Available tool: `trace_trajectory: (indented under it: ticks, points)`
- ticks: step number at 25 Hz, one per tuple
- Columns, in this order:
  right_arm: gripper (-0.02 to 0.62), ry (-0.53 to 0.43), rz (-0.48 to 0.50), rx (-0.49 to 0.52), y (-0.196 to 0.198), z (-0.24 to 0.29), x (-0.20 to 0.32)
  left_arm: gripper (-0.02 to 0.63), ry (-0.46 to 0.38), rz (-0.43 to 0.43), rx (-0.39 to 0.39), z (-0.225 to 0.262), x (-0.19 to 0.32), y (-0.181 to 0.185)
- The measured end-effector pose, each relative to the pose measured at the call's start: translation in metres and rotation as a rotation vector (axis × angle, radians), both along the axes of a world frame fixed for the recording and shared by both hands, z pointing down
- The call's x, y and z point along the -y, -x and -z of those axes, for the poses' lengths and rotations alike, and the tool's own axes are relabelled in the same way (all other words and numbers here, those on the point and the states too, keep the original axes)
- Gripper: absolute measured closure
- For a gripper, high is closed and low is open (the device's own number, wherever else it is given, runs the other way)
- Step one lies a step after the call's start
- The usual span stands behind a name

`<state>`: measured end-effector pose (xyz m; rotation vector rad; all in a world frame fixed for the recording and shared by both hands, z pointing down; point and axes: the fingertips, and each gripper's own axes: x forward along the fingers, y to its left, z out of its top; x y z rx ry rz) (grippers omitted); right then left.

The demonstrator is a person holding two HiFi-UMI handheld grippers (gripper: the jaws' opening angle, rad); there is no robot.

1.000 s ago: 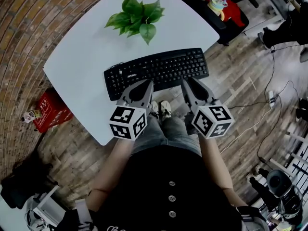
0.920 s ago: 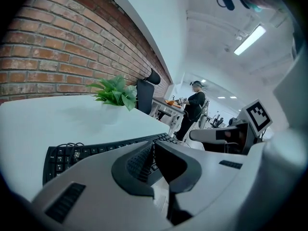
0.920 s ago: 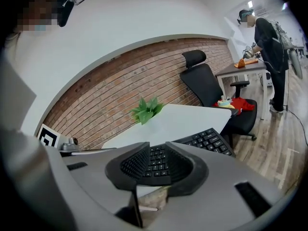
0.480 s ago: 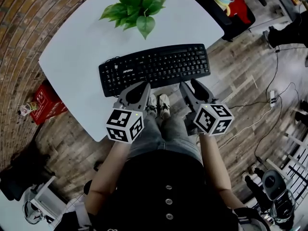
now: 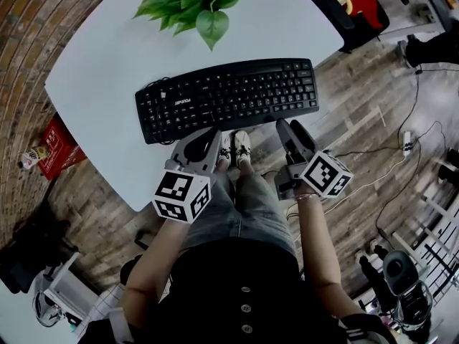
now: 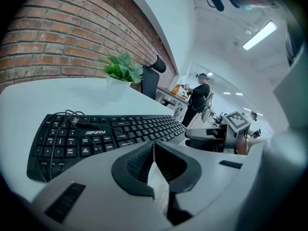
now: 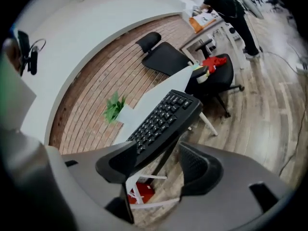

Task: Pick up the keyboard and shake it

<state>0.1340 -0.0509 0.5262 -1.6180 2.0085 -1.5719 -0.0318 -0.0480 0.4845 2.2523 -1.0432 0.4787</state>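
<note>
Both grippers have dropped back off the keyboard [image 5: 228,97] since a second ago and now sit below the table's [image 5: 107,84] front edge, over the person's legs. Keyboard is flat on the white table, along the front edge, keys up; the right end looks to overhang slightly. The plant [image 5: 193,2] is behind it, well apart. Left gripper [image 5: 209,138]: jaws pressed together, nothing in them, tips just beside the keyboard's near edge. Right gripper [image 5: 290,129]: rolled on its side, jaws have just been opening and now stand wide, gripping nothing, with the keyboard just ahead of them.
</note>
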Motion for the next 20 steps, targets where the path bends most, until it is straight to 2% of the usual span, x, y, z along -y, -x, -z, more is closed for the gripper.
trace_trajectory:
  ticks: [3,7,12,20]
  points:
    - [0.338,-0.015,-0.063,0.145,0.000,-0.005,0.008,0.583,-0.003,-0.028,0.008,-0.001,-0.002,-0.005]
    - [0.336,-0.008,-0.120,0.245,0.000,-0.014,0.015,0.583,-0.002,-0.039,0.018,-0.003,-0.003,-0.008]
    - [0.336,-0.021,-0.140,0.307,0.004,-0.017,0.030,0.583,0.000,-0.045,0.027,-0.006,0.000,-0.008]
    - [0.336,-0.032,-0.133,0.343,0.014,-0.026,0.051,0.583,0.003,-0.065,0.046,-0.011,-0.002,-0.009]
